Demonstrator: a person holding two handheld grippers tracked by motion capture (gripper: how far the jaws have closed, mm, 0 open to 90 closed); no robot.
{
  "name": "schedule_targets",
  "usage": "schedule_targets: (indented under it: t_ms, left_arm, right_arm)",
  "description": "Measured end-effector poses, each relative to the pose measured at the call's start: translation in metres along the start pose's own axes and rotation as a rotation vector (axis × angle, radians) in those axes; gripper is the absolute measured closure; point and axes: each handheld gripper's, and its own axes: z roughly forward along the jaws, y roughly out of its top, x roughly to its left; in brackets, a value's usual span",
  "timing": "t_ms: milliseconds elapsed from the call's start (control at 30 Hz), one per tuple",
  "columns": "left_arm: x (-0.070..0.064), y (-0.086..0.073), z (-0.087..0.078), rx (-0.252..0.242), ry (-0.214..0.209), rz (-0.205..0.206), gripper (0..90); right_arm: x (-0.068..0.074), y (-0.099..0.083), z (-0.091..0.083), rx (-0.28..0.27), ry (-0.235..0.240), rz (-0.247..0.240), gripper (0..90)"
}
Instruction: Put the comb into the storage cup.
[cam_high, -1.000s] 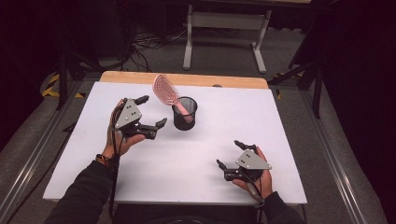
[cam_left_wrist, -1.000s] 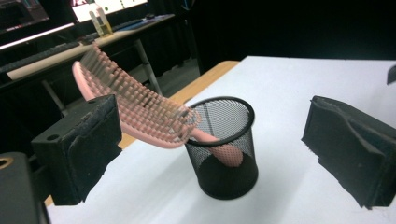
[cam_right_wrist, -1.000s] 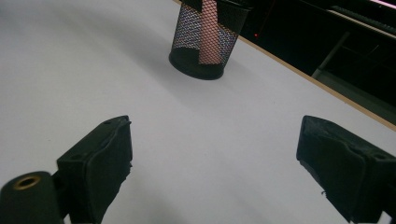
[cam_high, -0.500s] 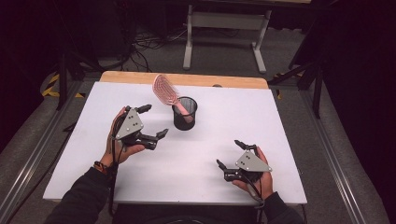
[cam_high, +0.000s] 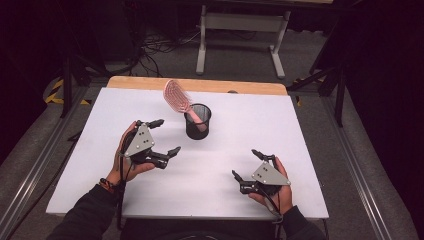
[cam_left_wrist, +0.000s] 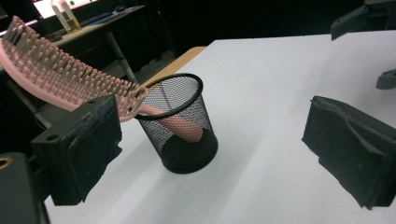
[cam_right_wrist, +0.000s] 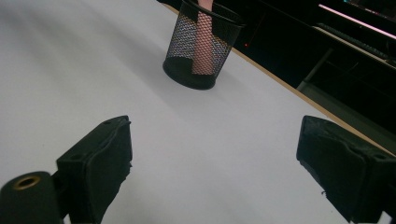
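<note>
On the white worktop (cam_high: 225, 165), the pink plastic hairbrush (cam_high: 176, 96) stands handle-down in the black wire-mesh cup (cam_high: 198, 121). The left tongs (cam_high: 159, 137) have drawn back toward the person, jaws wide and empty: placement appears complete. The right tongs (cam_high: 248, 165) rest low, wide, empty, well apart.

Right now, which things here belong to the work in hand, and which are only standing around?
Part of the work:
- pink hairbrush, handle down in the cup
- black mesh cup
- left claw, open, nearest the cup
- right claw, open

Only around:
- white table
- grey metal stand on the floor behind
</note>
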Motion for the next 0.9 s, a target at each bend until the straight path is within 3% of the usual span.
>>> schedule_targets:
  t_ms: [467, 900]
  left_arm:
    - [-0.010, -0.008, -0.010, 0.004, -0.027, 0.018, 5.2]
    - [-0.018, -0.022, -0.022, 0.049, -0.037, 0.043, 5.3]
  right_arm:
    - [-0.001, 0.000, -0.001, -0.004, -0.005, -0.003, 11.2]
    - [0.000, 0.001, -0.002, -0.007, -0.007, -0.009, 11.2]
